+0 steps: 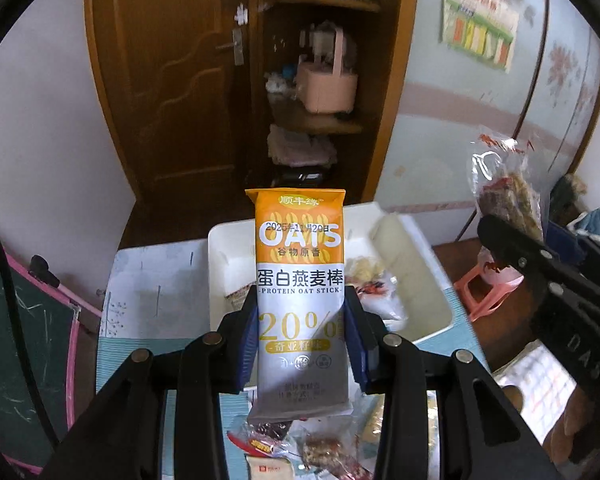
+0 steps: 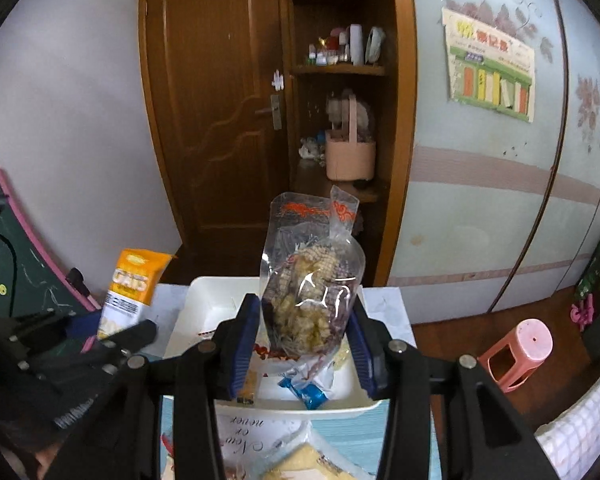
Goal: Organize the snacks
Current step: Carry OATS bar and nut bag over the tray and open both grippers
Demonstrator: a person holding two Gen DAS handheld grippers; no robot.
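My left gripper [image 1: 302,344] is shut on an orange and white protein oat stick packet [image 1: 300,280], held upright above the table; the packet also shows in the right wrist view [image 2: 130,292]. My right gripper [image 2: 306,340] is shut on a clear bag of puffed grain snack [image 2: 312,280], held upright over a white tray [image 2: 204,300]. That bag shows at the right of the left wrist view [image 1: 508,196]. The tray [image 1: 428,292] holds several small wrapped snacks. More snack packets [image 1: 312,448] lie on the table below the left gripper.
A light blue table [image 1: 140,288] carries the tray. A pink stool [image 2: 516,352] stands on the floor to the right. A chalkboard easel [image 1: 28,344] stands at the left. A wooden door [image 2: 220,120] and shelf with a pink basket [image 2: 350,152] are behind.
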